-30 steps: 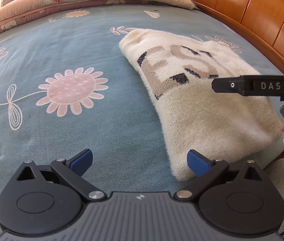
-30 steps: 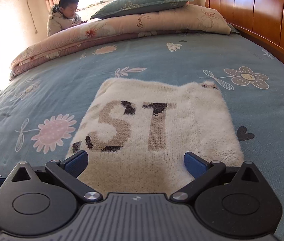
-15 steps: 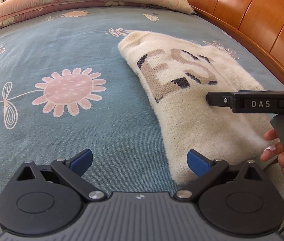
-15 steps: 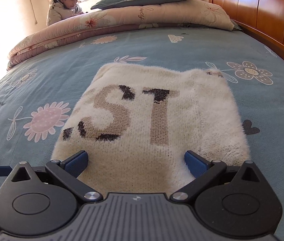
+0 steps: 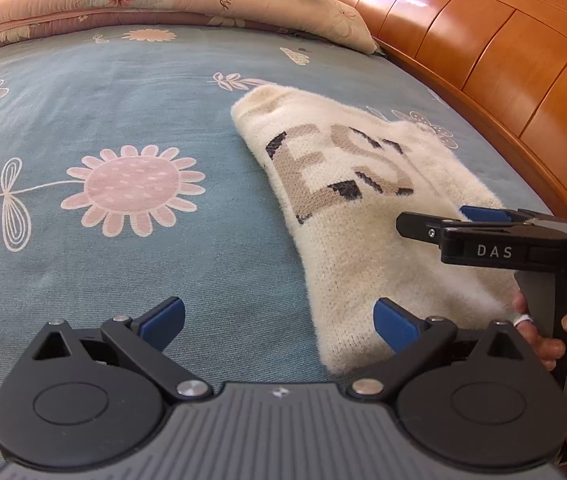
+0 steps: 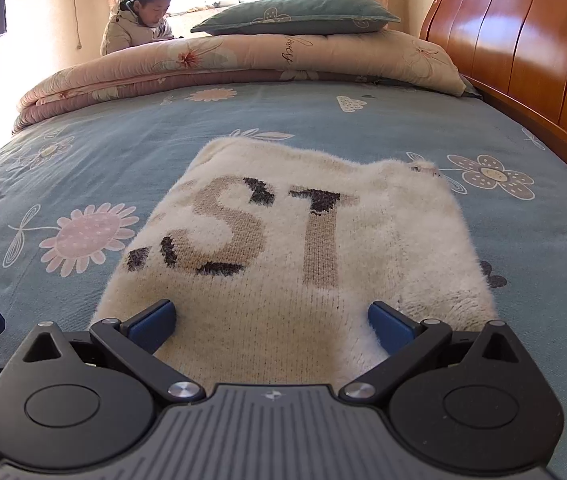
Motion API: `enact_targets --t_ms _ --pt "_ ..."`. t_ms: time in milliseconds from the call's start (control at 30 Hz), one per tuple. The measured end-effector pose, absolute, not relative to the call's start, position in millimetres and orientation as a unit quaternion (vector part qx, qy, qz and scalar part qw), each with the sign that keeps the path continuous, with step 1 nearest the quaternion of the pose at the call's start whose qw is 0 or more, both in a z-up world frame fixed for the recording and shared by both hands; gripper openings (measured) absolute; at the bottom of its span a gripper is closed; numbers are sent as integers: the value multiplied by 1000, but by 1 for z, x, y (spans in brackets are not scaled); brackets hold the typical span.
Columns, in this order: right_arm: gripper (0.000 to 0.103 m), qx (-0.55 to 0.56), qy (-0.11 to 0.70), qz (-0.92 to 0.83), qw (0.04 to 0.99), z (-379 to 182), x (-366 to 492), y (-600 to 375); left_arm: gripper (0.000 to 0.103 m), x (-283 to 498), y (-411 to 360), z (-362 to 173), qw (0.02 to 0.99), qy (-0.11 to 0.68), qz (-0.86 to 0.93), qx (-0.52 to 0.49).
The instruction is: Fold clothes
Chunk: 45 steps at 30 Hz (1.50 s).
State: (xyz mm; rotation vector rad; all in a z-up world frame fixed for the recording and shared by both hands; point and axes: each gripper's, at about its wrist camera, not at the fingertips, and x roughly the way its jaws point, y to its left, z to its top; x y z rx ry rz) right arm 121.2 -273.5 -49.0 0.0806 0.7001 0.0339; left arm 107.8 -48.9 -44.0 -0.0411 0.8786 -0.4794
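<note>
Sweater point(image 5: 367, 216), cream with knitted letters, is seen folded on the blue bedsheet point(image 5: 123, 92) at right of centre in the left wrist view; the left gripper point(image 5: 279, 320) is spread wide, empty, beside its near edge. In the right wrist view, the right gripper point(image 6: 271, 322) is likewise spread wide over the sweater's lower-centre edge.

Both wrist views low, close over bed point(image 5: 123, 240); share sweater point(image 6: 283, 280).

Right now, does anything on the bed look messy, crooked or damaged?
Nothing stands out. The cream sweater lies folded flat on the blue flowered bedsheet, edges fairly even, with no visible tears. Both grippers, left and right, are open and empty.
</note>
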Motion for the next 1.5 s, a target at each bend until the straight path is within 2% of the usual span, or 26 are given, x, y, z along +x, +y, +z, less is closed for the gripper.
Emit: enact_targets --t_ms 400,667,800,1033,1333,1500 --pt "103 74 330 28 941 24 70 -298 100 102 -37 10 879 383 -281 -52" --pt "103 218 325 62 918 55 36 -381 100 100 -25 25 848 386 -340 -129" --pt "103 307 325 86 890 29 39 -428 100 120 -23 10 815 418 -353 -189" --pt "103 455 344 108 814 -53 67 -475 100 177 -36 -29 761 471 -332 -297" --pt "103 512 373 120 765 -116 106 -486 100 230 -64 -73 735 543 -283 -291" --pt "103 518 379 139 754 -131 126 -485 100 241 -68 -80 733 551 -284 -282"
